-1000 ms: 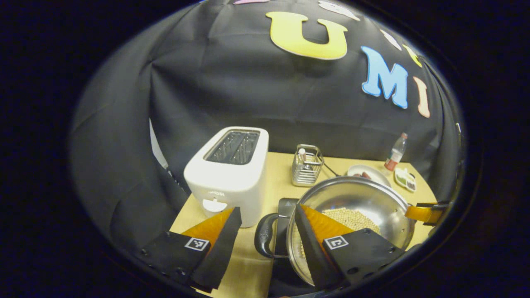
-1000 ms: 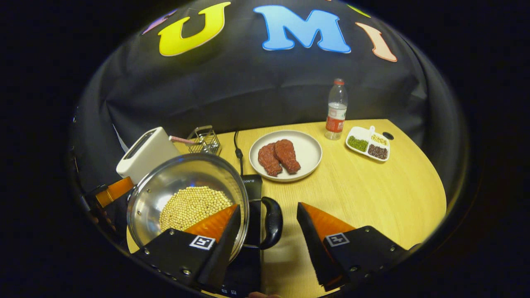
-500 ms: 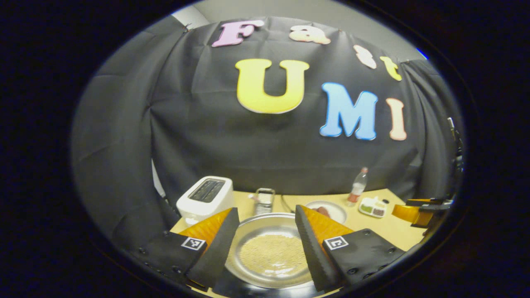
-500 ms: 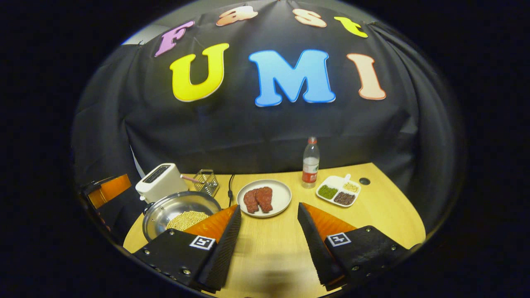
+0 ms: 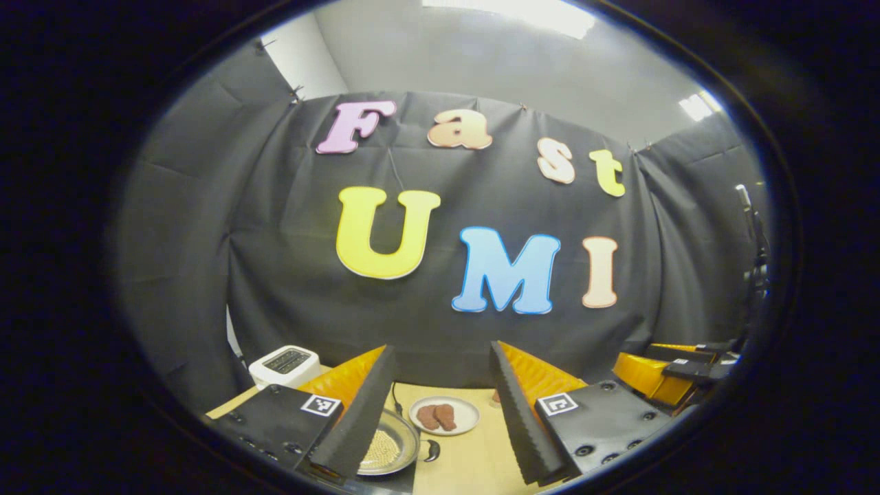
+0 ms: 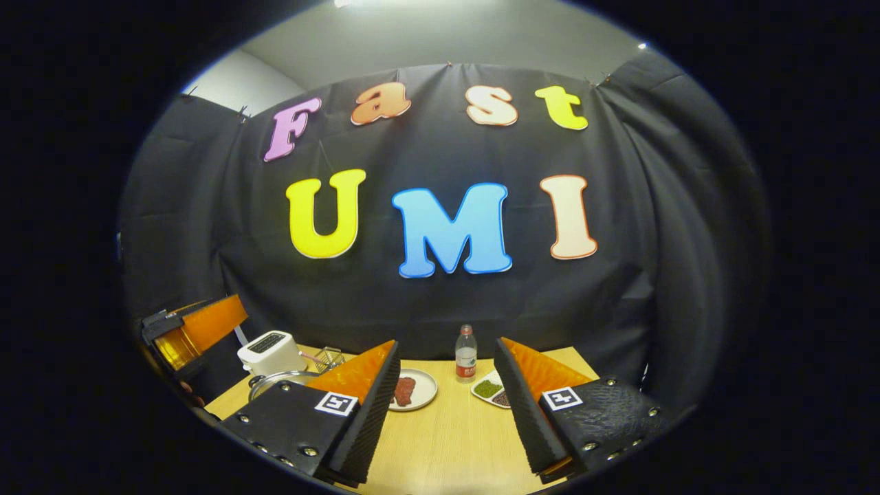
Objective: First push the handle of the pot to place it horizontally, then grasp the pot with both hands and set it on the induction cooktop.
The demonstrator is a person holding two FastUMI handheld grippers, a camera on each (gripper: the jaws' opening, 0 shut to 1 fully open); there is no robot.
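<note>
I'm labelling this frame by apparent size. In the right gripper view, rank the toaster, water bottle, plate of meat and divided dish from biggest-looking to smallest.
1. Toaster
2. Water bottle and plate of meat, too alike to rank; a finger covers part of the plate.
3. Divided dish, also partly covered, so unsure.

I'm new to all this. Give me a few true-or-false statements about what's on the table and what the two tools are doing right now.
1. The pot holds small pale beans. True.
2. The left tool is clamped on the pot. False: it is open and holds nothing.
3. The plate carries two reddish pieces of meat. True.
4. The bottle lies on its side. False: it stands upright.
5. The right tool is open and empty. True.
6. The toaster stands at the right end of the table. False: in the right gripper view it is at the left, behind the pot.
</note>
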